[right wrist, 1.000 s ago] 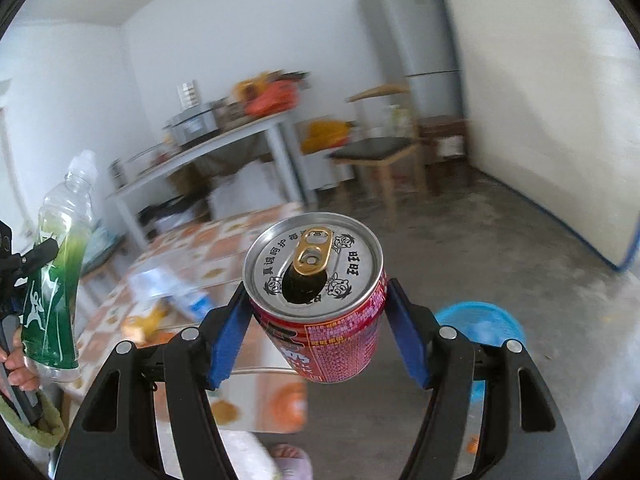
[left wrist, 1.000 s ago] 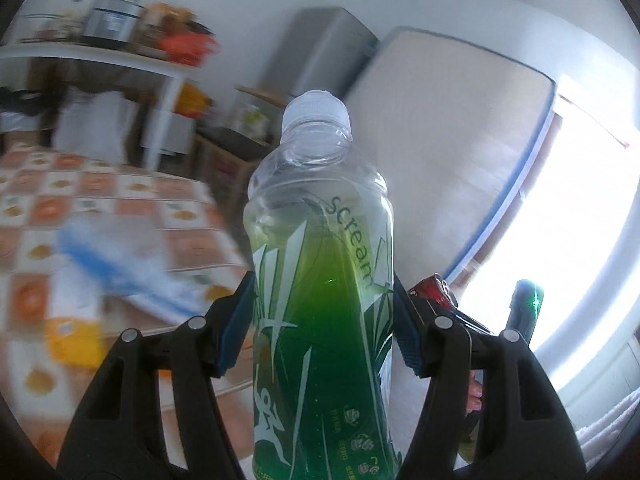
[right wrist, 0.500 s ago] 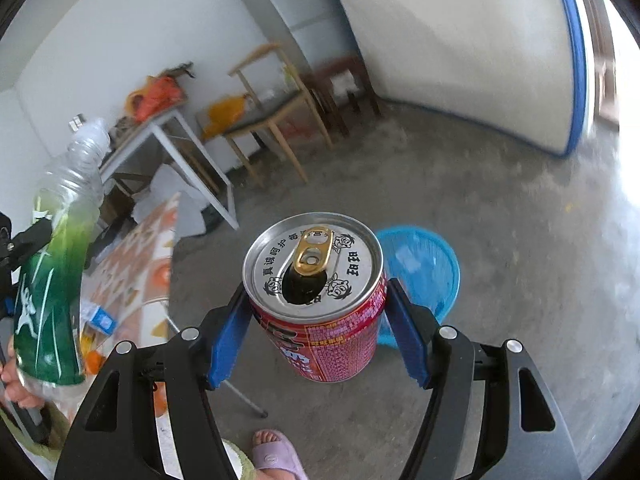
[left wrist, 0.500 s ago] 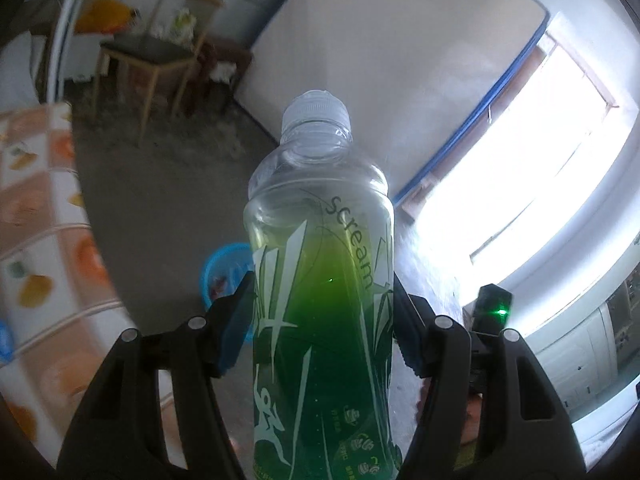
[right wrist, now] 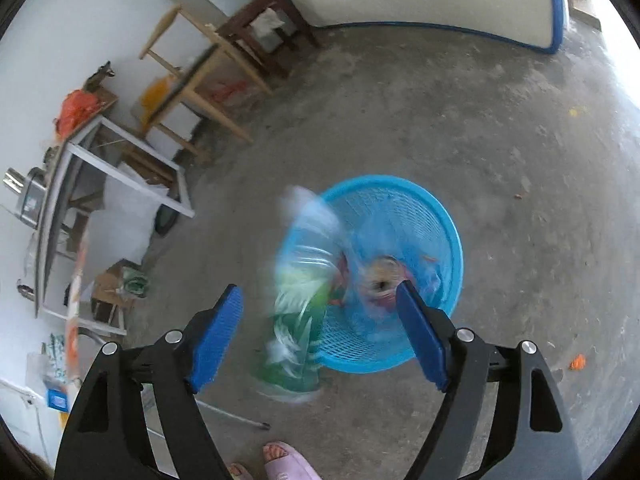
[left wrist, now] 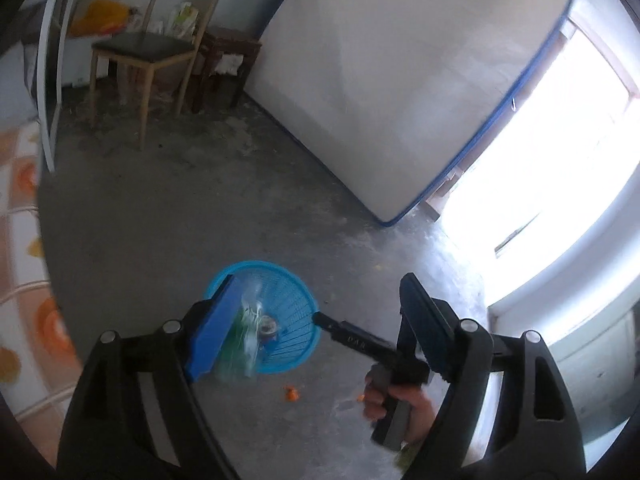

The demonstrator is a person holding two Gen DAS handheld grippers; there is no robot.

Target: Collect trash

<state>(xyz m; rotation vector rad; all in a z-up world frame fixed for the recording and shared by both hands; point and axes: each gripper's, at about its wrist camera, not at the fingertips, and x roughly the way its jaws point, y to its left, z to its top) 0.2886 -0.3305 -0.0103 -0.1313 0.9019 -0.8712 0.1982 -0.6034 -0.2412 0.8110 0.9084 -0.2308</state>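
A blue mesh basket (left wrist: pixel 296 280) (right wrist: pixel 404 188) stands on the concrete floor below both grippers. My left gripper (left wrist: pixel 317 282) has its jaws opening, and nothing is pressed between the pads. The green drink bottle (left wrist: pixel 244 332) (right wrist: pixel 300 300) falls free as a blur at the basket's near-left rim. My right gripper (right wrist: pixel 319 286) also has its jaws opening, with nothing held. The red can (right wrist: pixel 382 280) (left wrist: pixel 268 326) is a blur inside the basket. In the left wrist view a hand (left wrist: pixel 404 398) holds the right gripper's handle at lower right.
A wooden chair (left wrist: pixel 148 46) and a dark stool (left wrist: pixel 224 64) stand at the far wall. A mattress (left wrist: pixel 400 80) leans there. The patterned tablecloth (left wrist: pixel 16 240) borders the left. Orange scraps (left wrist: pixel 292 393) lie on the floor. A foot in a pink slipper (right wrist: pixel 286 456) is near.
Both grippers swung down over the blue basket and their jaws spread. The bottle left the left gripper and the can left the right; both are dropping.
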